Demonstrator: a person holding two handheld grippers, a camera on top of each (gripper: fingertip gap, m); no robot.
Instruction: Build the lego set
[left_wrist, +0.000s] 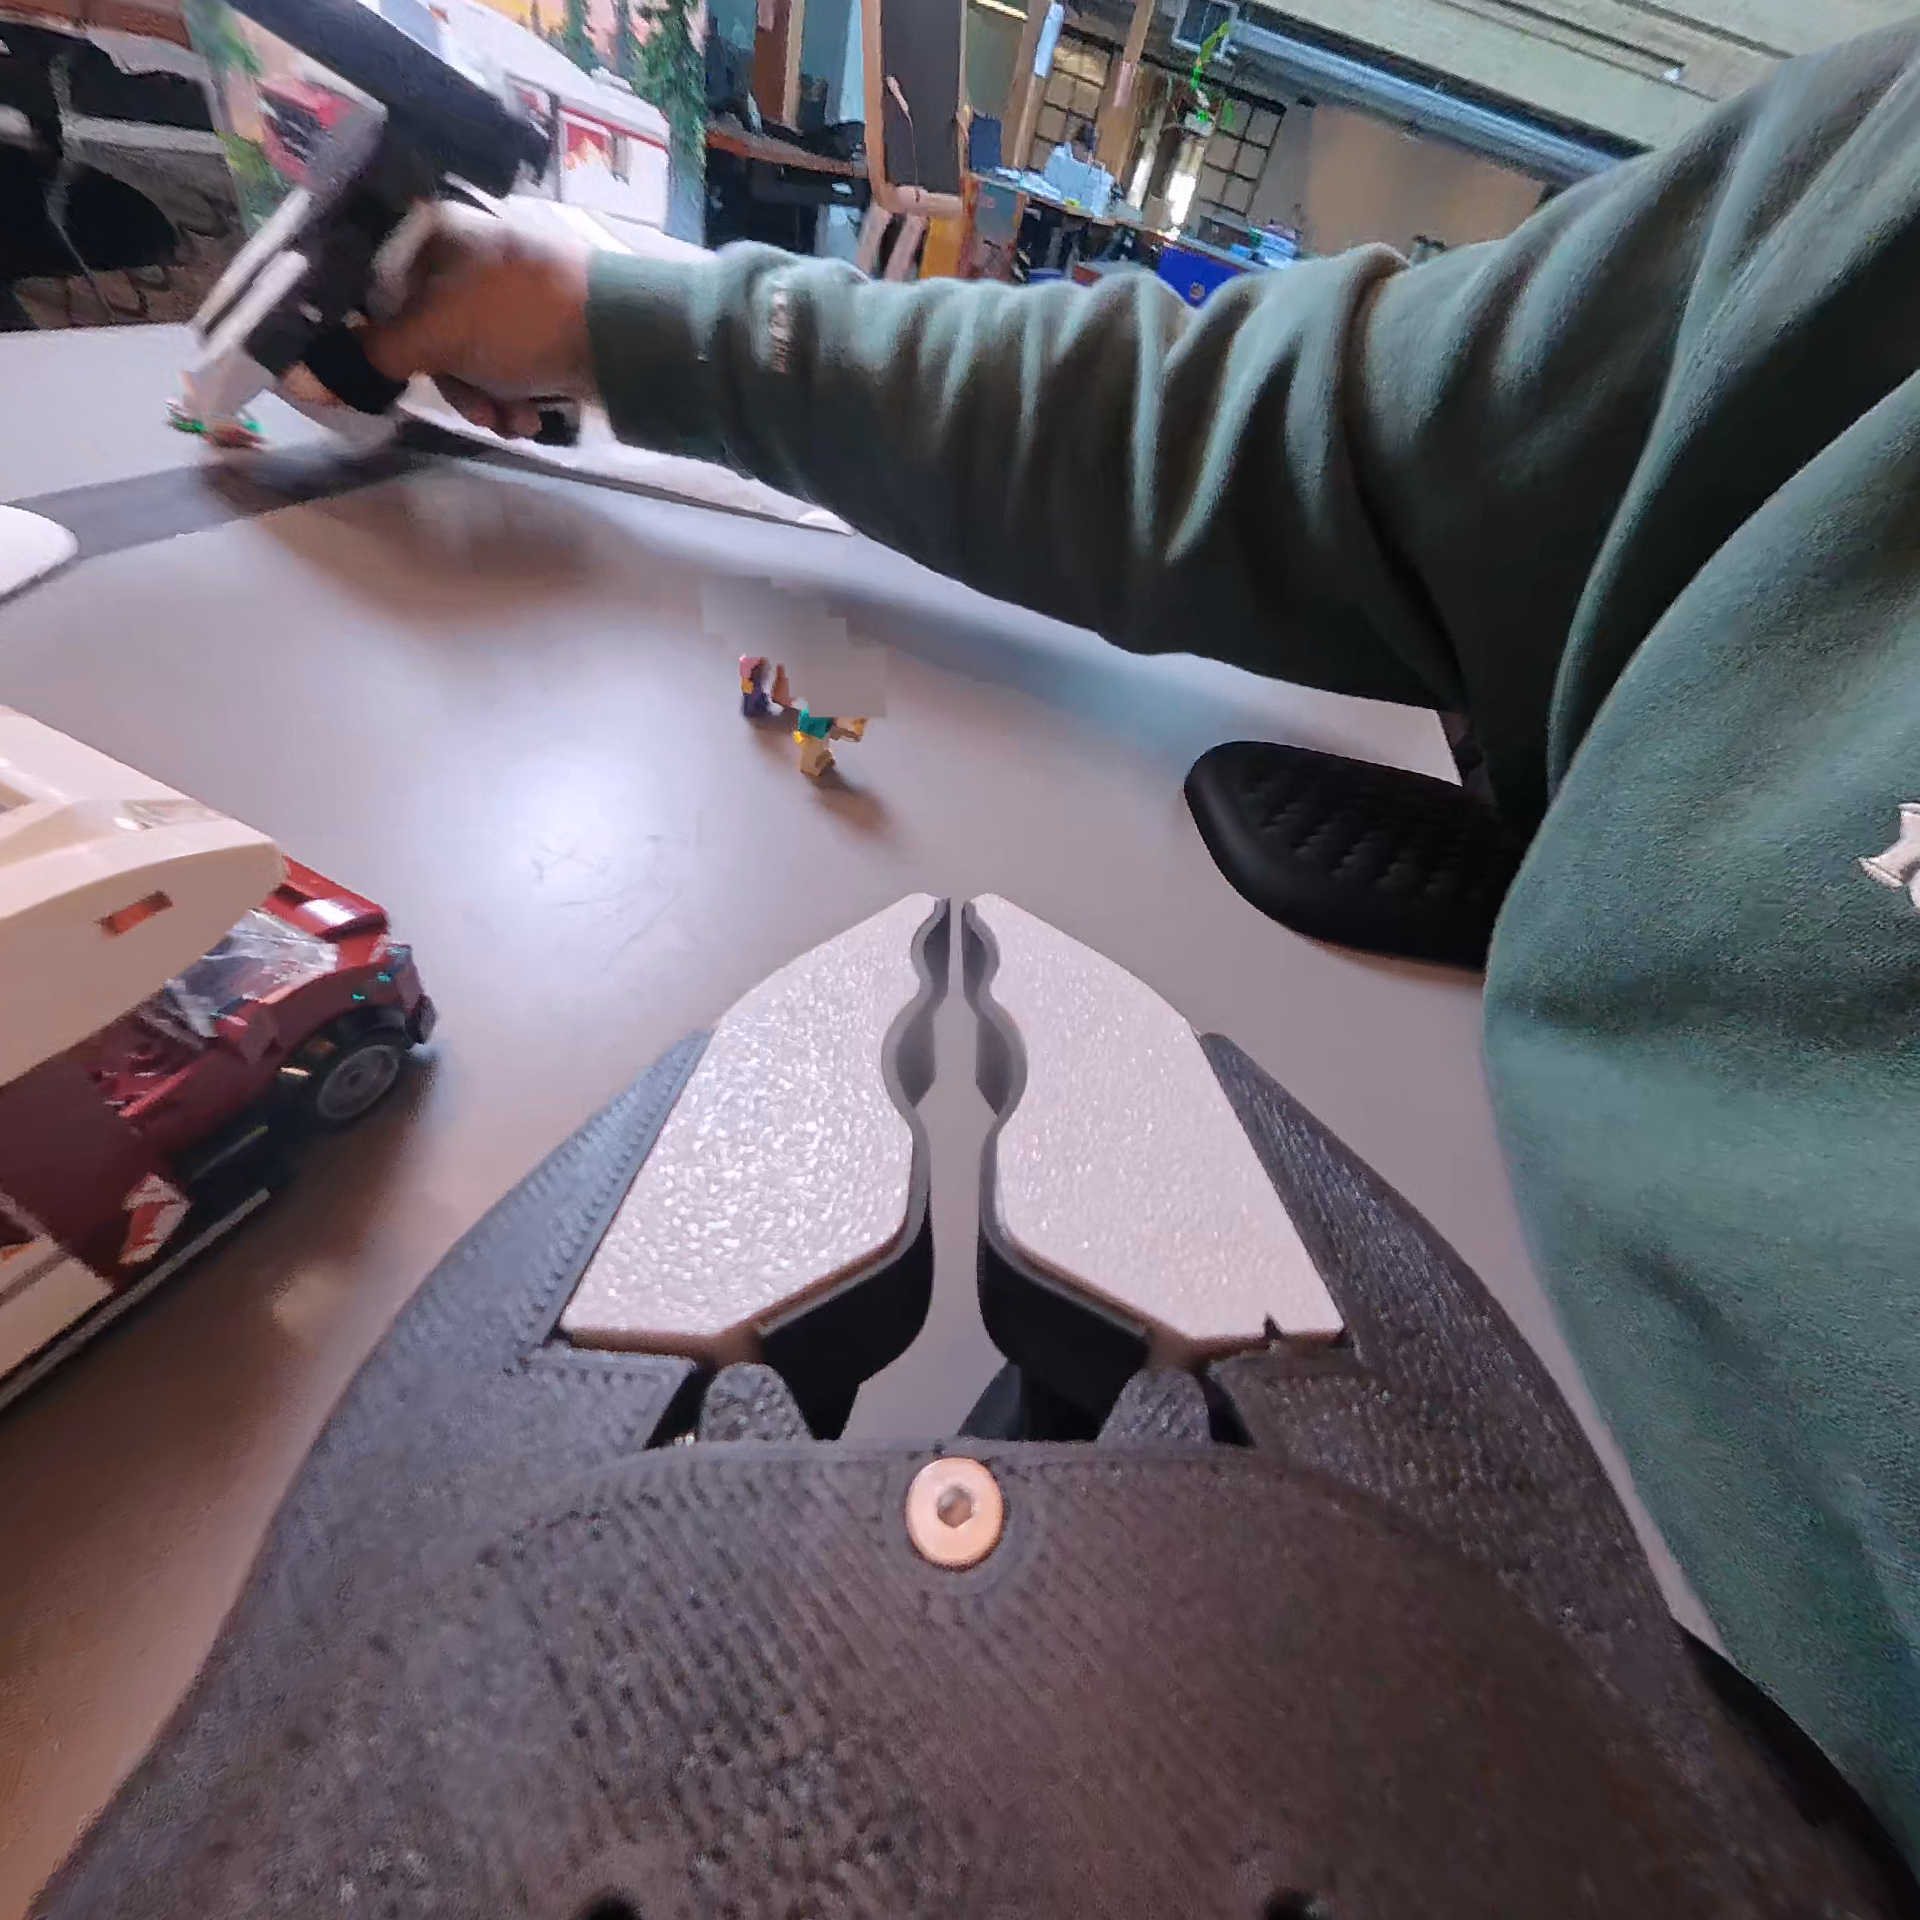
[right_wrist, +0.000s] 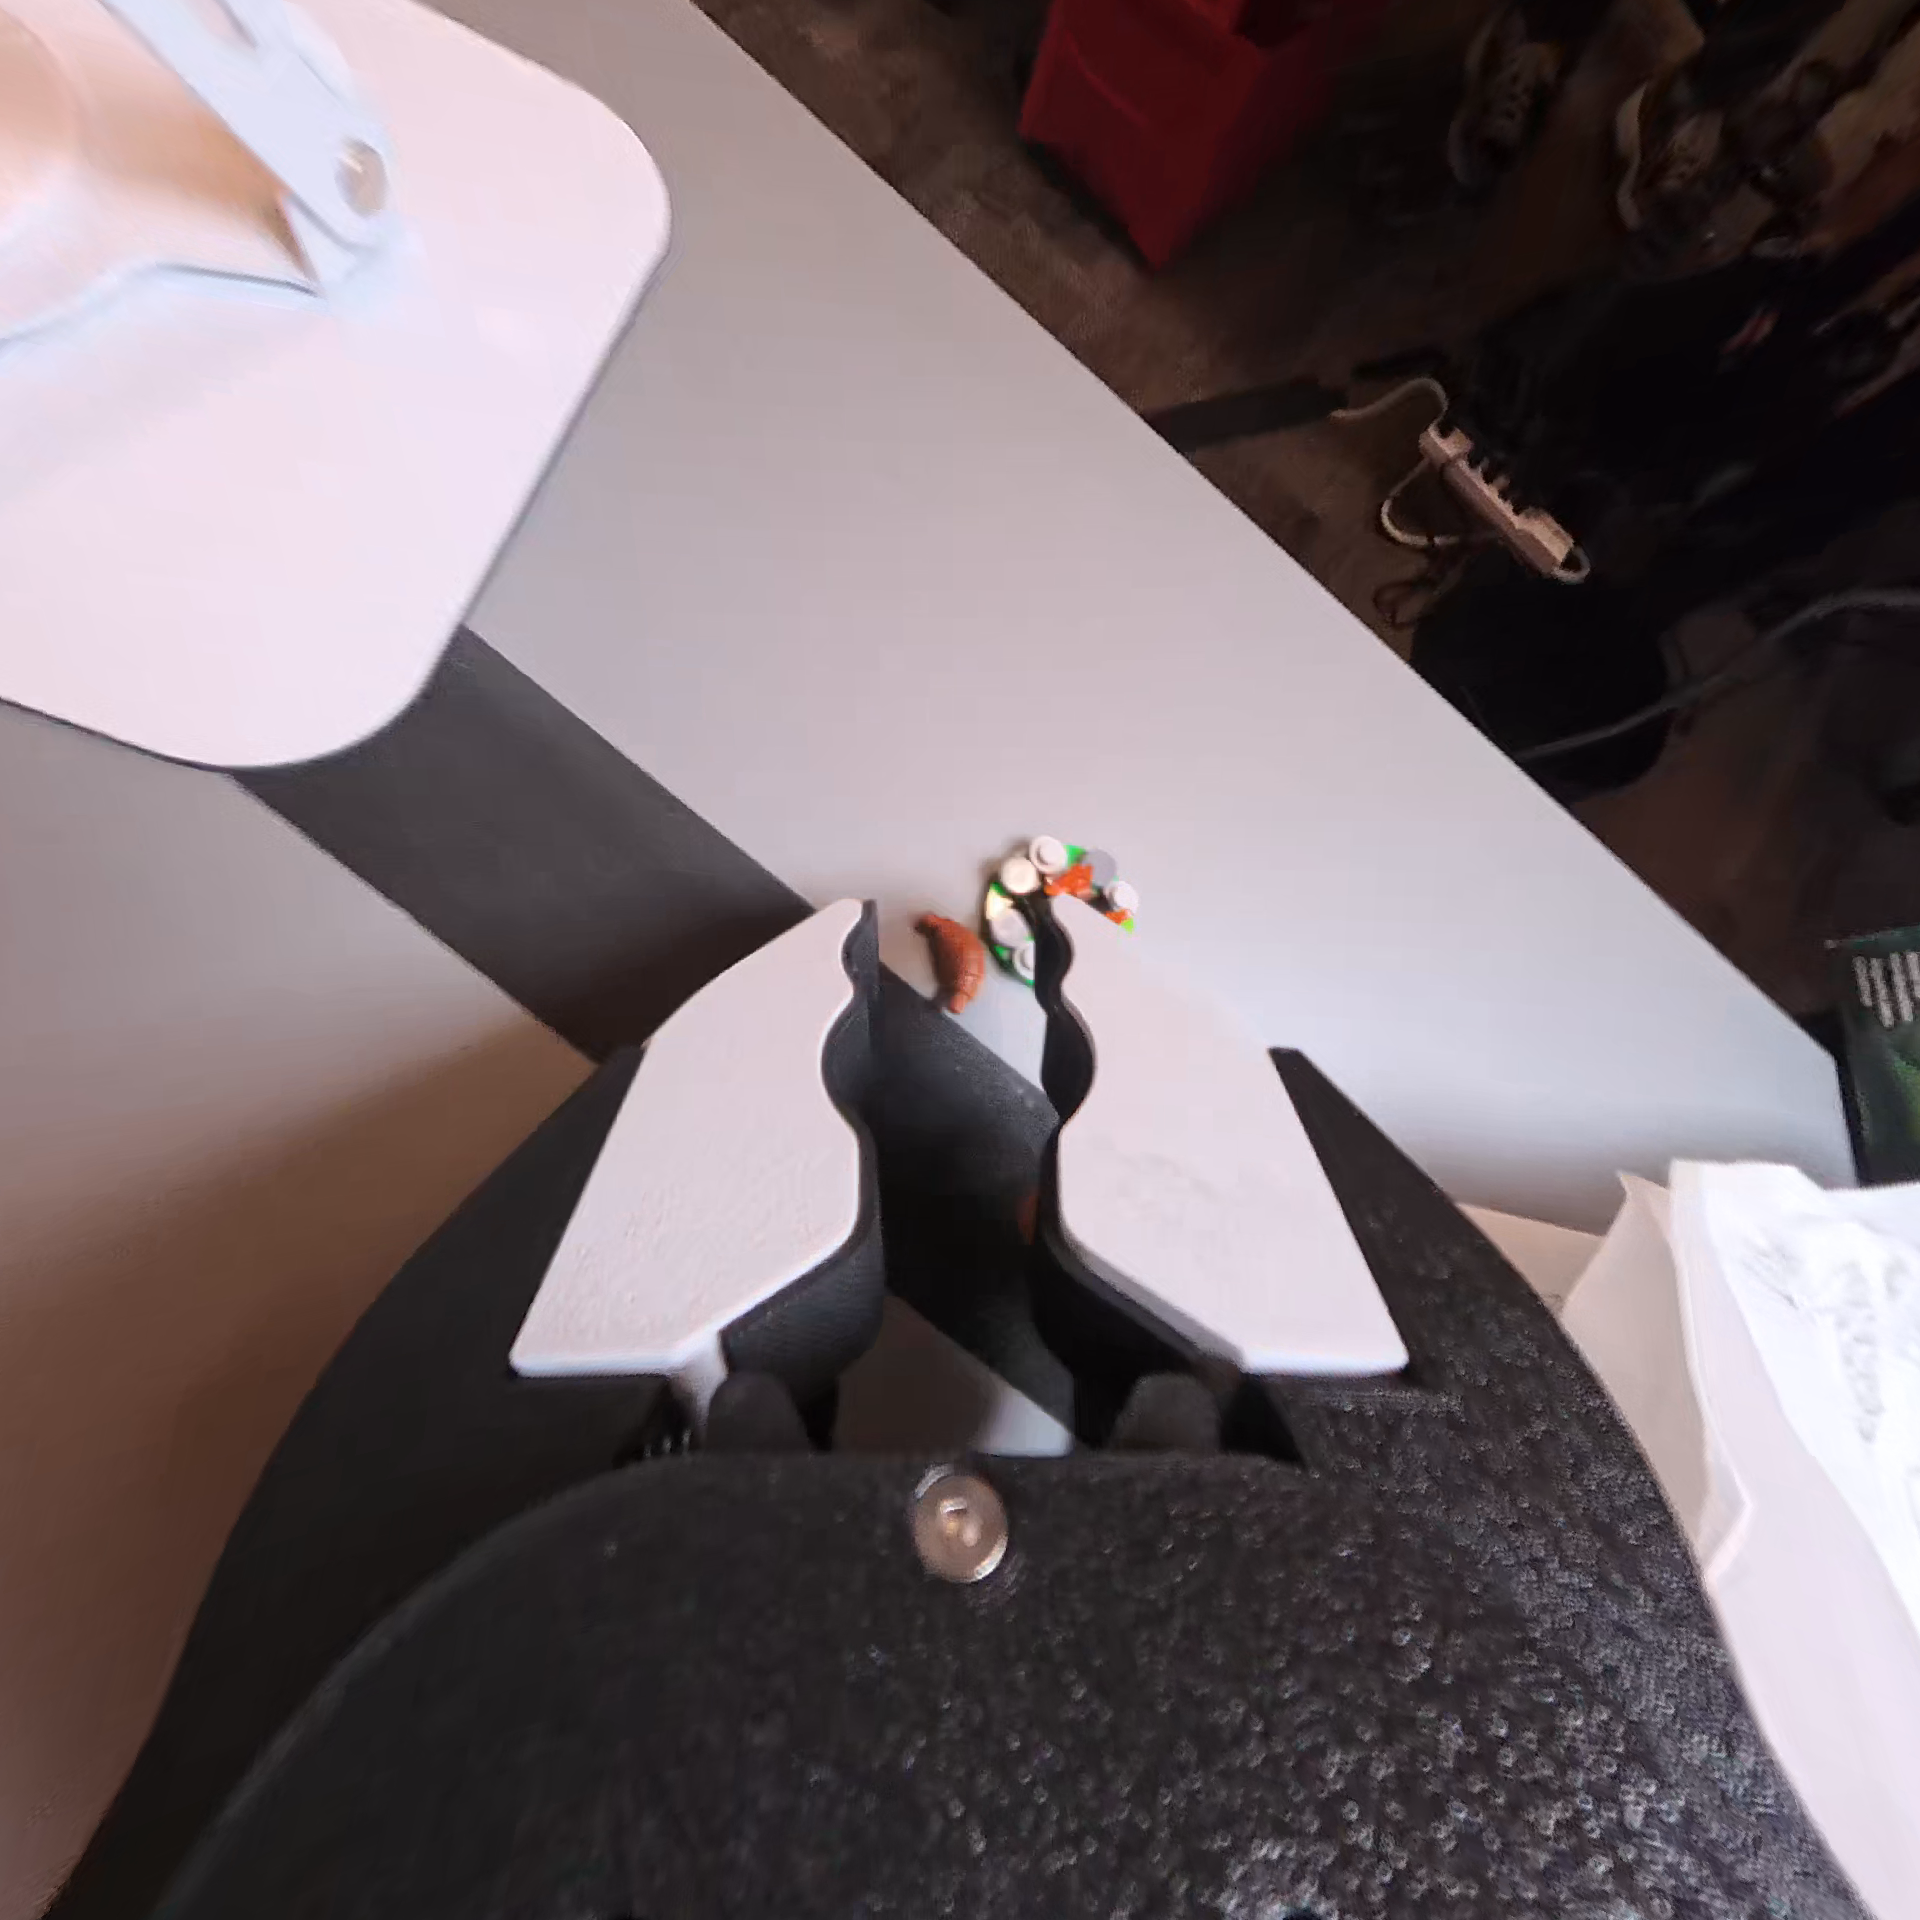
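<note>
While no writing reads clearly | left gripper (left_wrist: 956, 914) jaws together; right gripper (right_wrist: 961, 940) jaws apart over brown piece (right_wrist: 956, 961)

Red toy car (left_wrist: 260, 1029), black armrest (left_wrist: 1340, 852), power strip (right_wrist: 1496, 499) (floor)

No legible text, label, brand, number or sign anywhere.
</note>
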